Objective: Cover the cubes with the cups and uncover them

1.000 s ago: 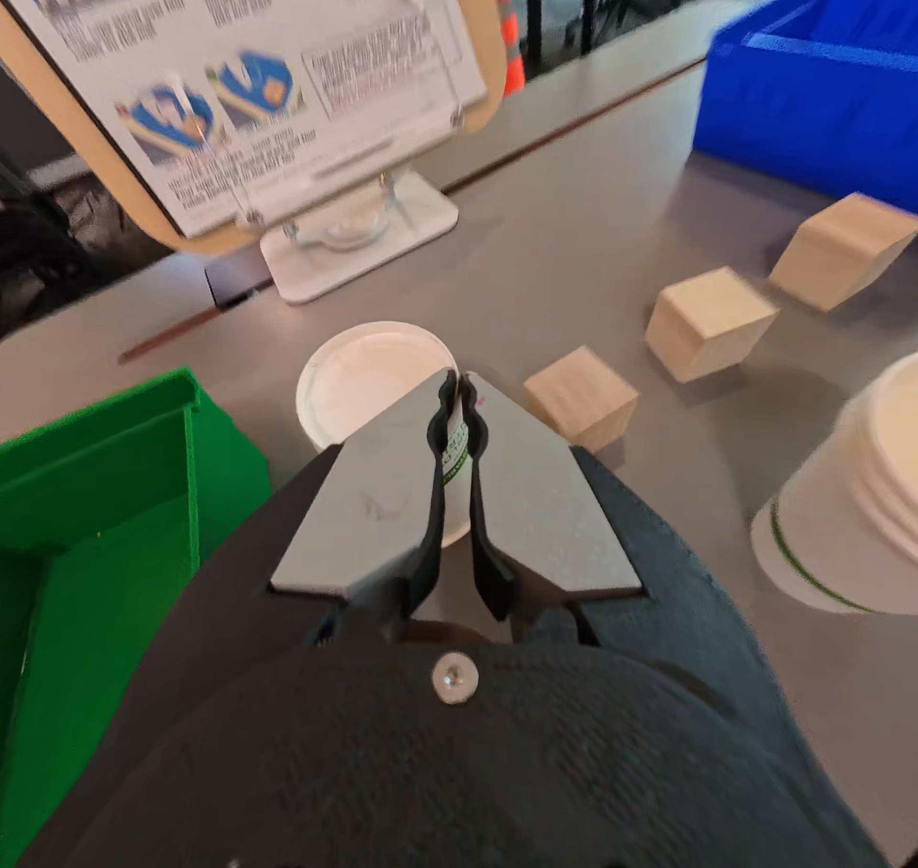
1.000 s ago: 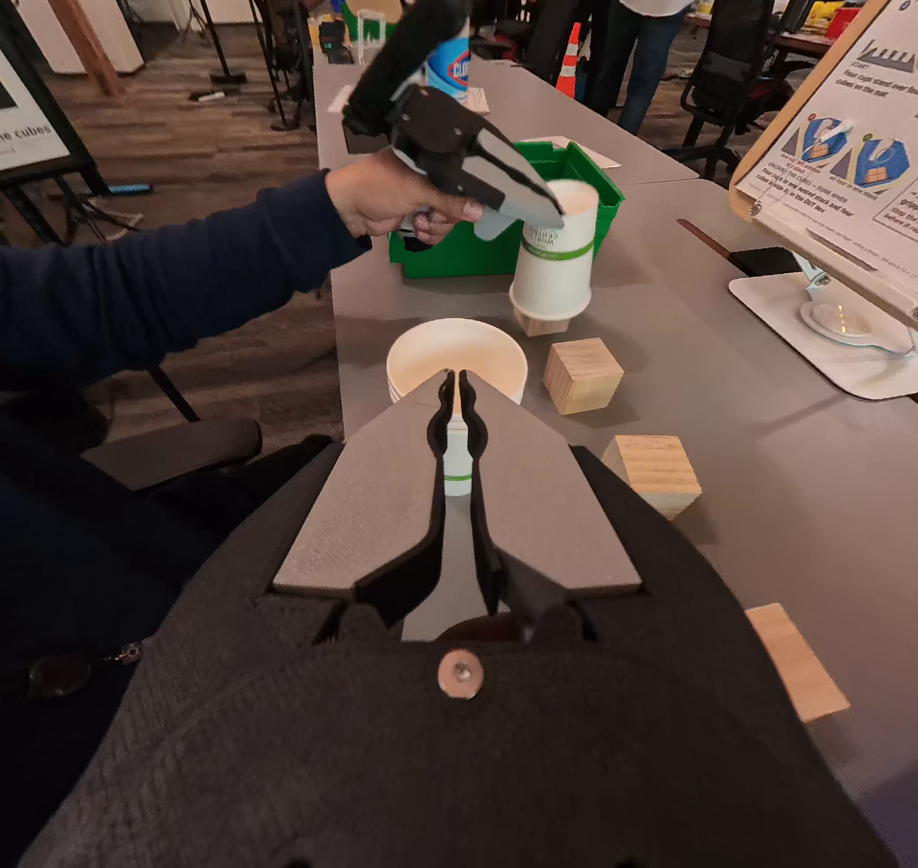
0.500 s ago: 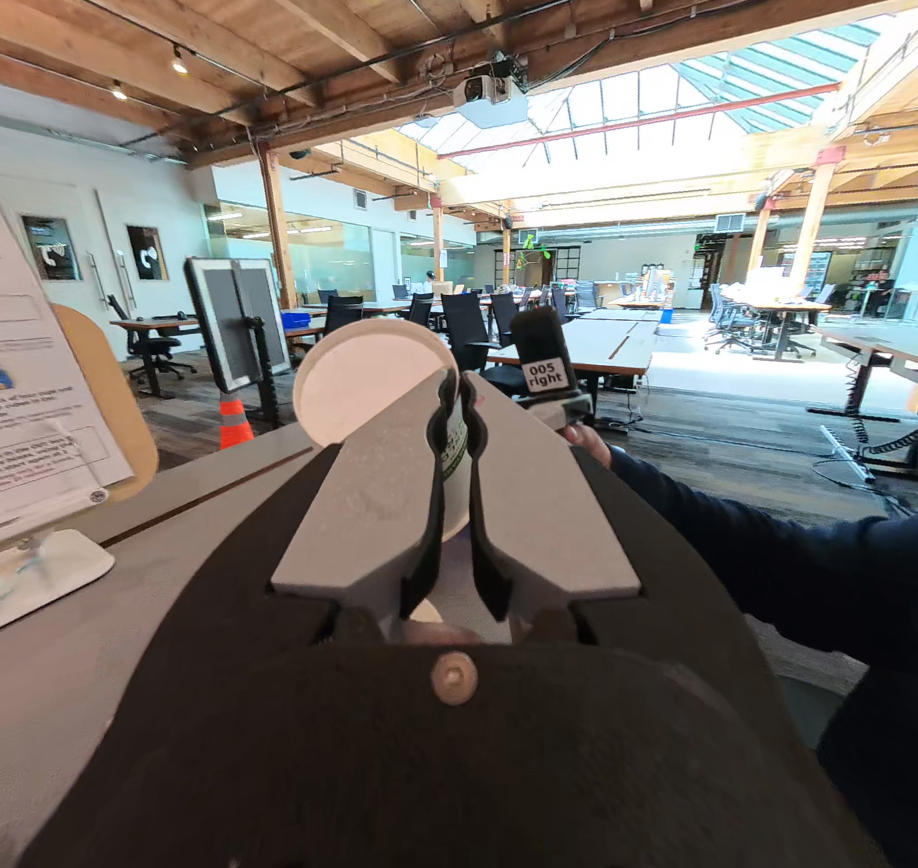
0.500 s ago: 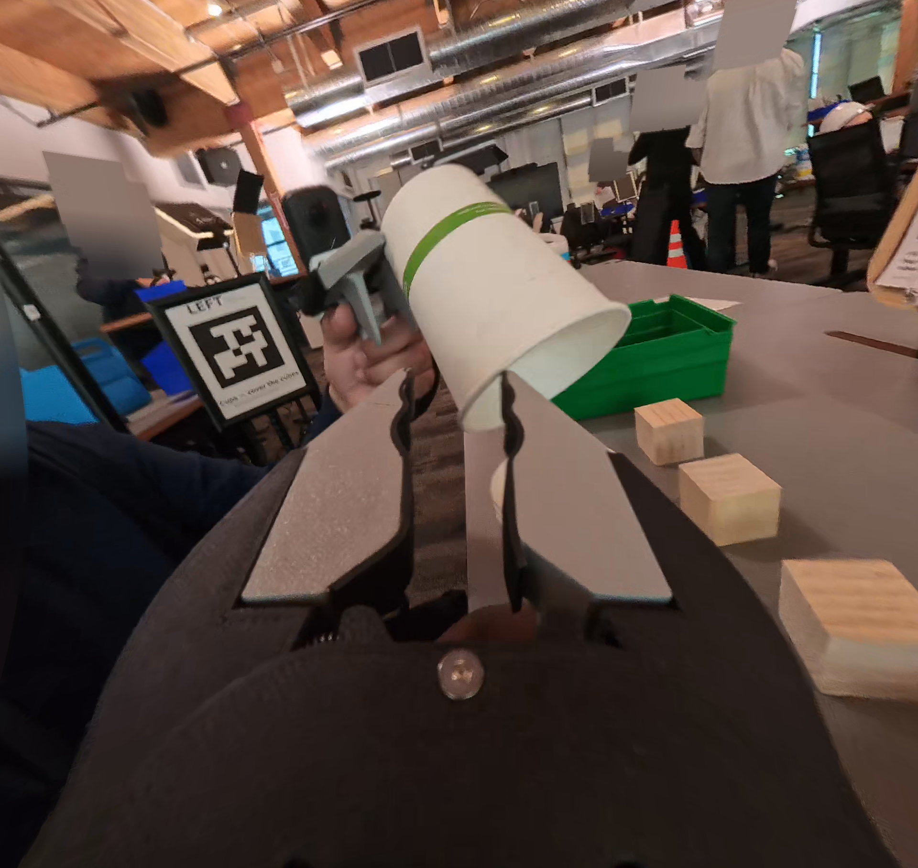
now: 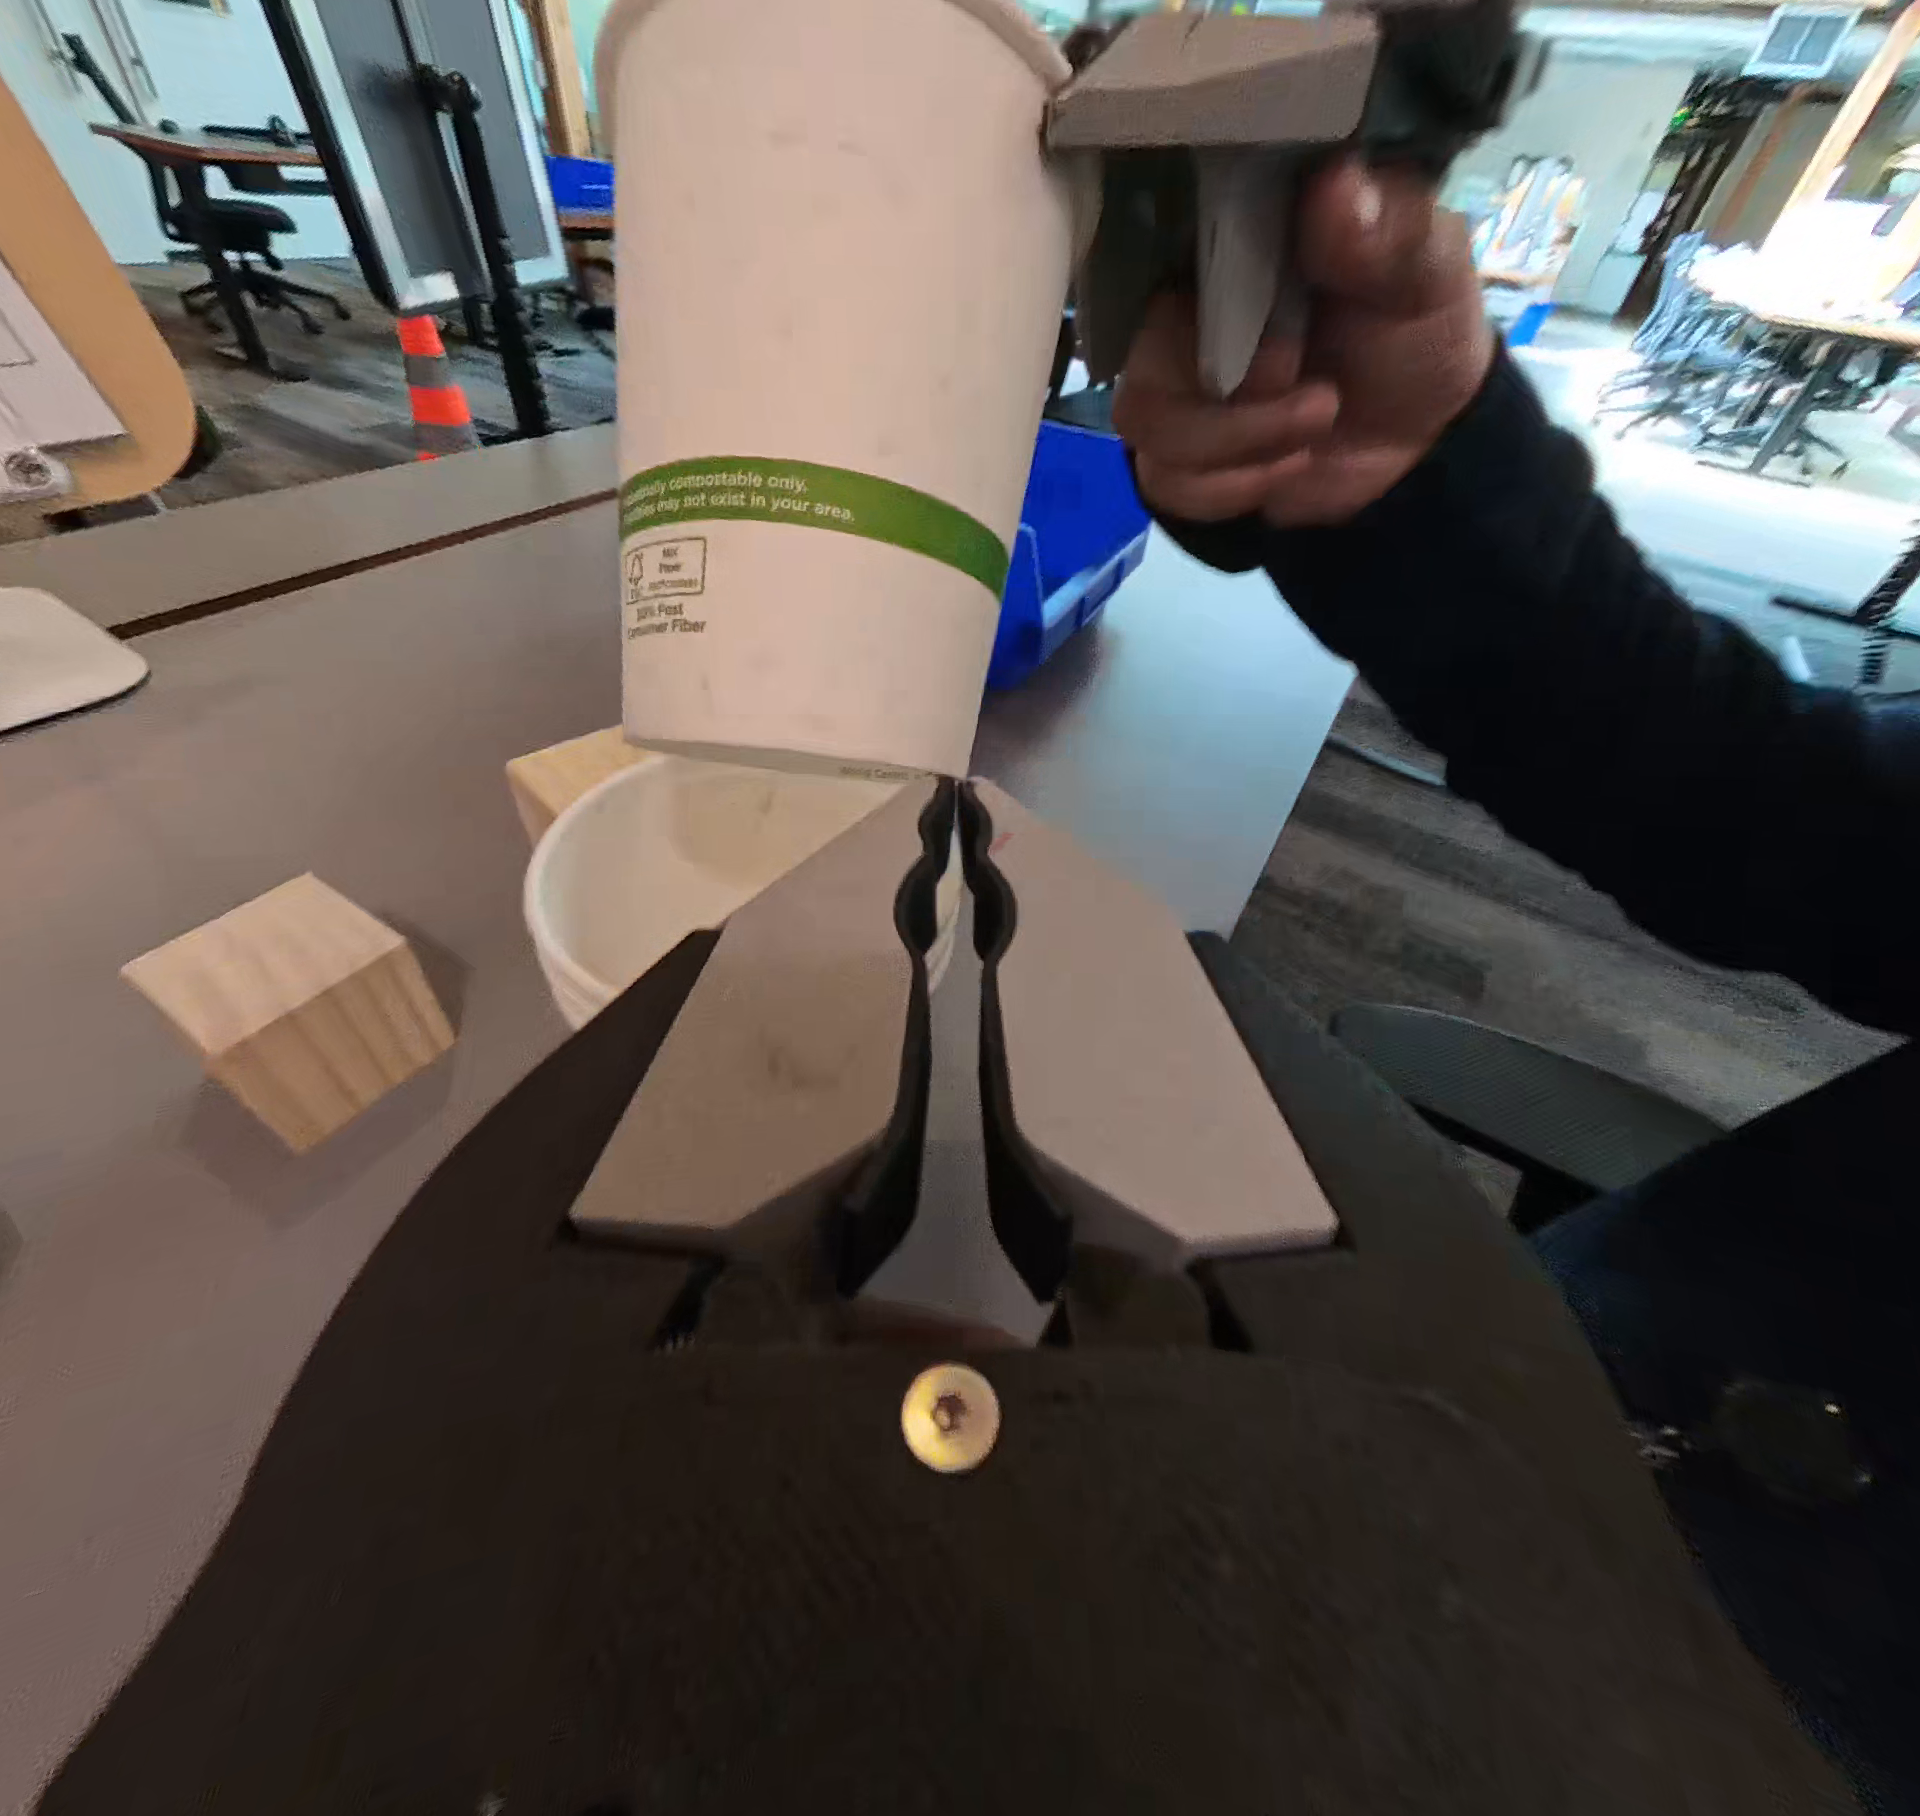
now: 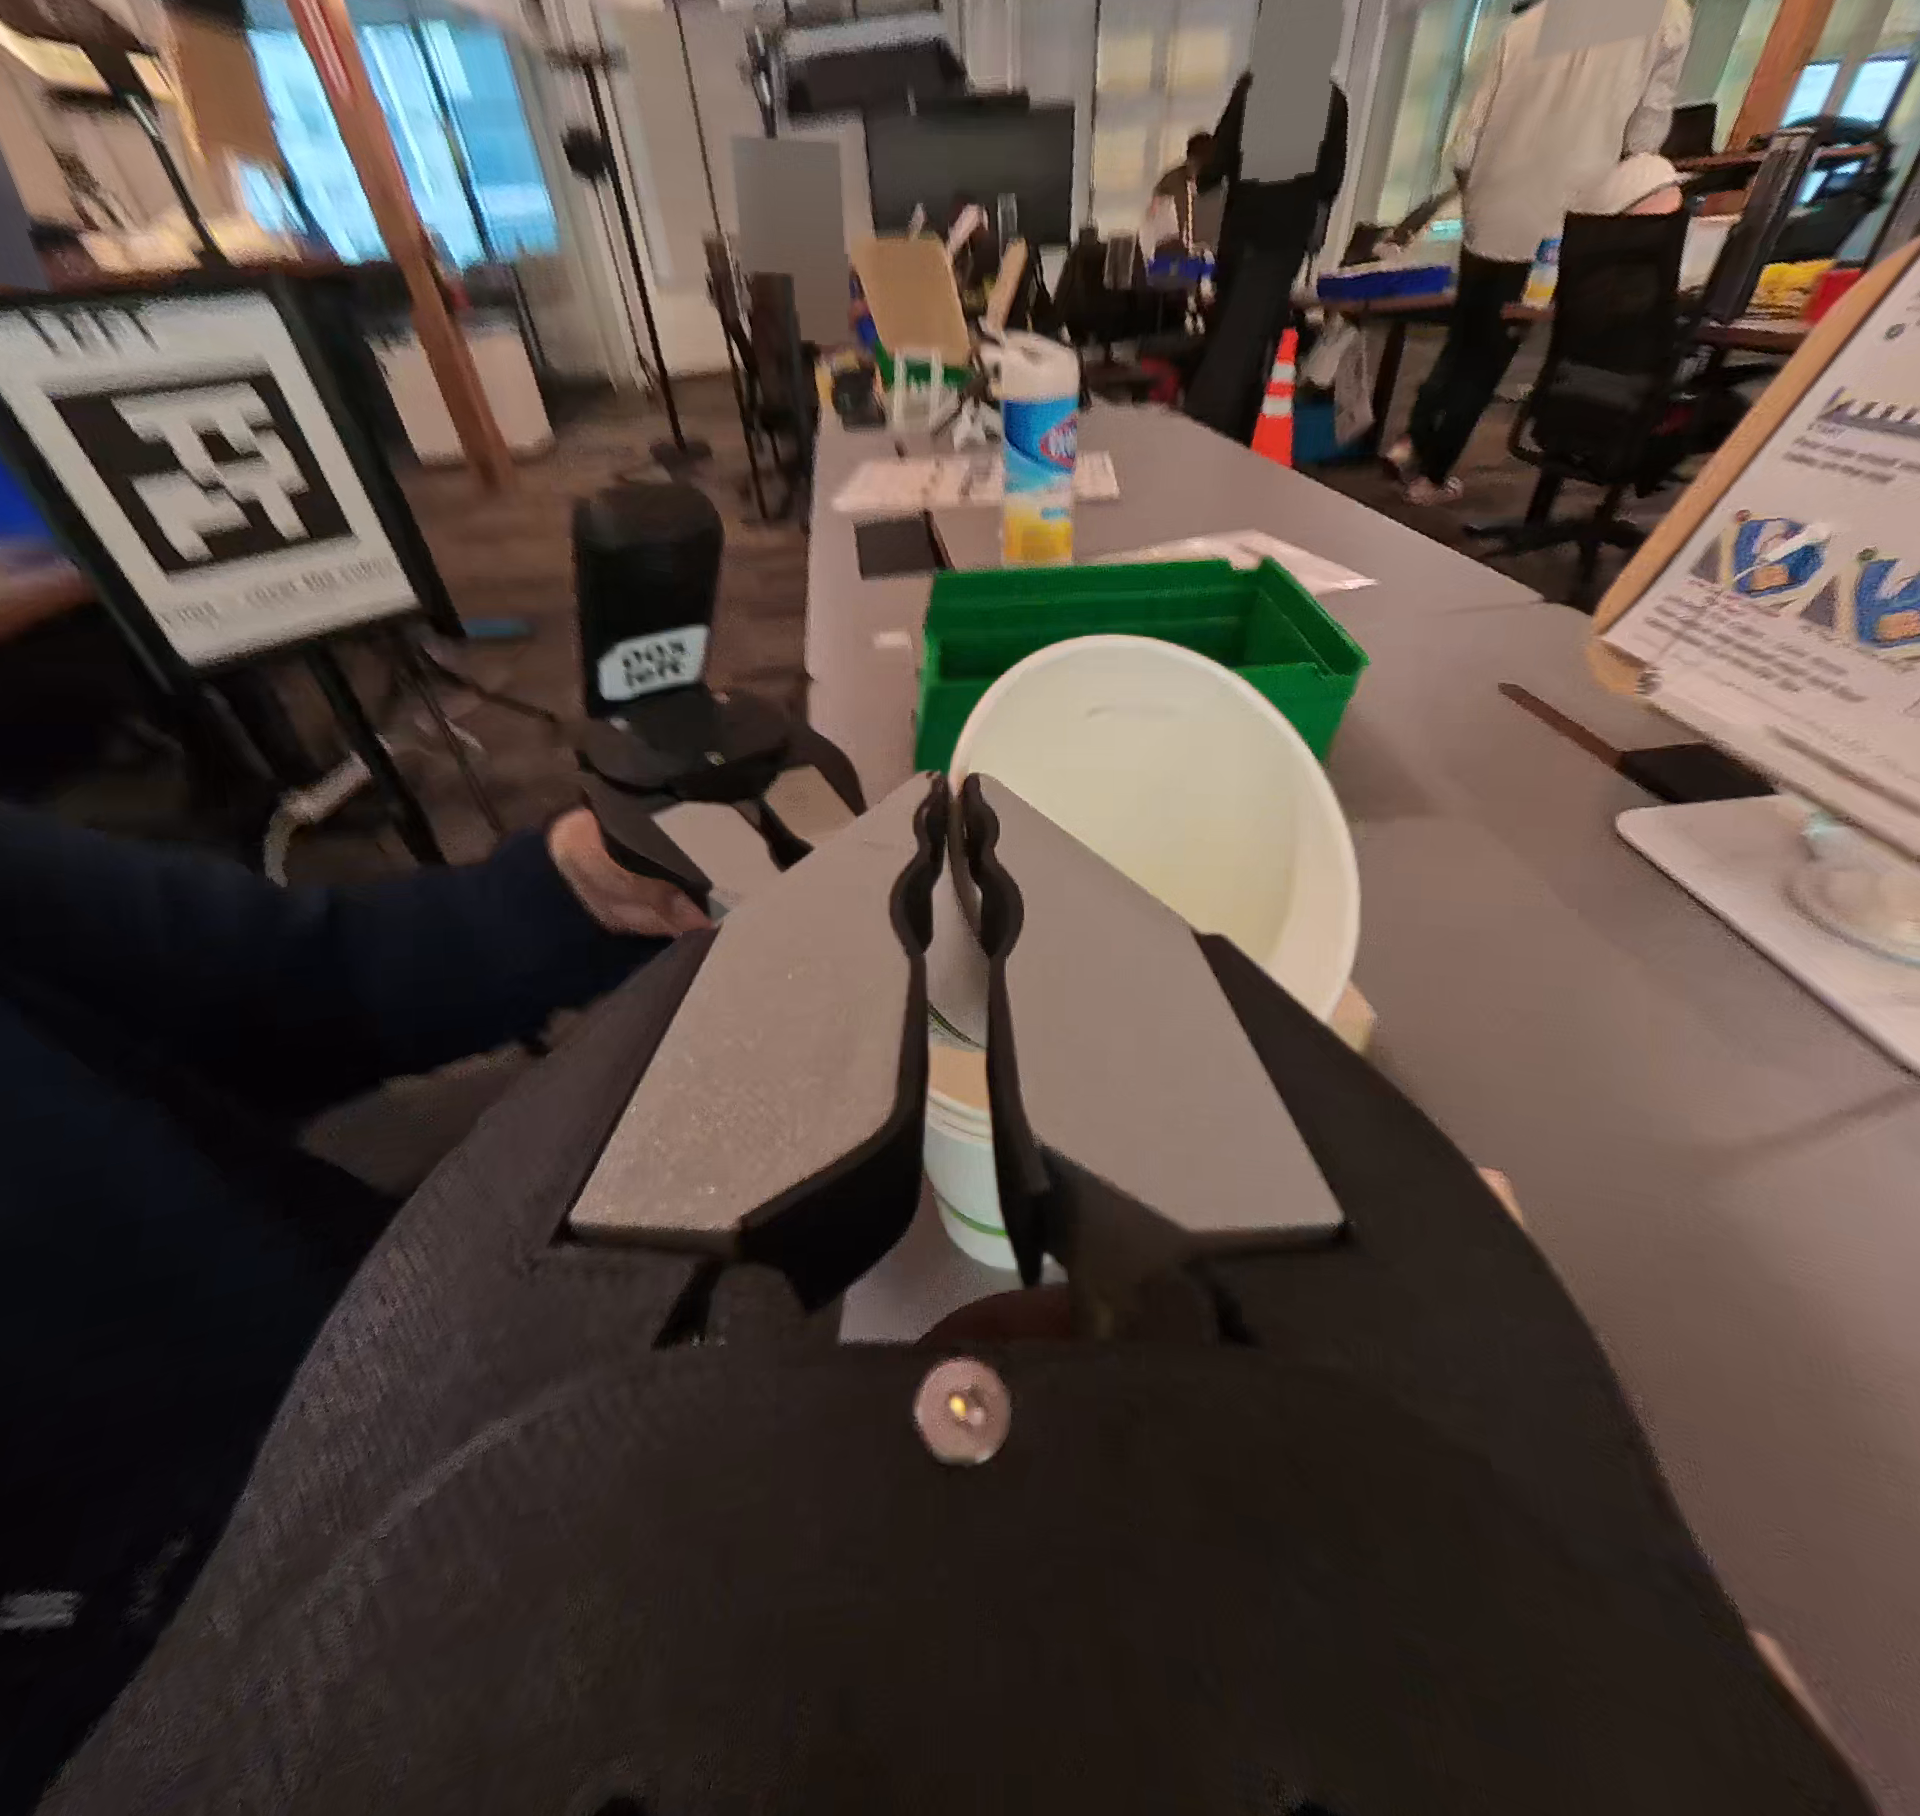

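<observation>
Cup [image 5: 821, 364], white paper with a green band, is hanging upright in the air in the upper middle of the left wrist view, mouth up, held between the two tongs. Right tongs [image 5: 1060, 93] are reaching in from the upper right and pinching the wall at the rim, jaws fully closed on the paper; in their own view the cup's open mouth is filling the centre just right of the fingertips. Left tongs [image 5: 956, 800] are sitting below with the jaws closed together, tips meeting right at the cup's bottom edge and apparently nipping its lip.

Directly beneath the cup, a stack of cups [image 5: 644, 893] is standing mouth up on the grey table [image 5: 260, 675]. One wooden cube [image 5: 291, 1008] is lying at the left of the stack, and another cube [image 5: 561, 779] is peeking out just behind it. A blue bin [image 5: 1070, 540] is showing behind the cup, and a green bin [image 6: 1132, 623] is sitting beyond the cup in the right wrist view.
</observation>
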`<state>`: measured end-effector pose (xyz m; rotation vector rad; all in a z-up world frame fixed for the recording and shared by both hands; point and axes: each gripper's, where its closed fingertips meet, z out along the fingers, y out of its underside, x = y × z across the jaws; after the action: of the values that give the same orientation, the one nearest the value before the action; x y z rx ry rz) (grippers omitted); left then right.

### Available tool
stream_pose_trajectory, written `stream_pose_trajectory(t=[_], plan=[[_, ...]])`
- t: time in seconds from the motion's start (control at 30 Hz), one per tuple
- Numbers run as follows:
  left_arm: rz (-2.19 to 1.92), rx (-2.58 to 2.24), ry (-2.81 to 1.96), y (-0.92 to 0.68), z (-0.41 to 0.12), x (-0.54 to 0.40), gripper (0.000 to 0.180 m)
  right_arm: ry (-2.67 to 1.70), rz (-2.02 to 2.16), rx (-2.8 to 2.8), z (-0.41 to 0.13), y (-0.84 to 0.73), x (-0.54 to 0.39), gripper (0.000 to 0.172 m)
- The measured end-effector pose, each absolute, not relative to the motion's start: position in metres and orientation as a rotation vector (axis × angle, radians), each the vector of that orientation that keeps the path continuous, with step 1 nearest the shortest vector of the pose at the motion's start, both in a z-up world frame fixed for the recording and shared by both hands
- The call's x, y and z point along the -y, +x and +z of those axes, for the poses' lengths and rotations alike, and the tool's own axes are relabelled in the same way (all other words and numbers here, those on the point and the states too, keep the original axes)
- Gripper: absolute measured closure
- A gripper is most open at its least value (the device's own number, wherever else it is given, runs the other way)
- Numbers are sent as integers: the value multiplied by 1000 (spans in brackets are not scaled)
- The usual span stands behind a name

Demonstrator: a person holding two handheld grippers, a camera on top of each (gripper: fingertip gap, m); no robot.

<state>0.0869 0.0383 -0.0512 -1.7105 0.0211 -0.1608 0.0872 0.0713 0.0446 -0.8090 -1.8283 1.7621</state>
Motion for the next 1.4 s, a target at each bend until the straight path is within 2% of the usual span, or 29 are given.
stream_pose_trajectory(t=[0.03,0.13,0.23,0.37,0.47,0.6,0.7,0.83,1.07,1.17,1.27,1.4], plan=[[-137,-18,-1719,85,-56,-36,178,-780,1649,1881,40,84,-66,172],[-124,7,-1724,79,-66,-23,149,-654,1302,2037,27,83,-51,172],[-112,65,-1713,66,-72,-9,148,-573,1061,2147,16,84,-41,172],[-92,125,-1702,53,-77,1,143,-630,1082,2254,1,83,-20,171],[-97,119,-1689,56,-80,1,139,-692,1057,2255,-20,73,-18,152],[-20,73,-1742,56,-100,-2,127,-789,1141,2160,-21,73,-42,144],[42,63,-1805,51,-123,-4,126,-928,1060,2012,-25,64,-112,129],[58,91,-1846,42,-144,-9,126,-1204,910,2053,-80,63,-202,105],[35,81,-1947,44,-160,-17,121,-1242,513,2287,-149,53,-252,101],[28,75,-1959,46,-162,-19,118,-1254,437,2319,-156,46,-254,102],[-28,69,-1974,54,-162,-29,103,-1252,483,2322,-158,44,-248,102],[-23,57,-2057,57,-169,-46,93,-1241,592,2315,-154,47,-237,101]])
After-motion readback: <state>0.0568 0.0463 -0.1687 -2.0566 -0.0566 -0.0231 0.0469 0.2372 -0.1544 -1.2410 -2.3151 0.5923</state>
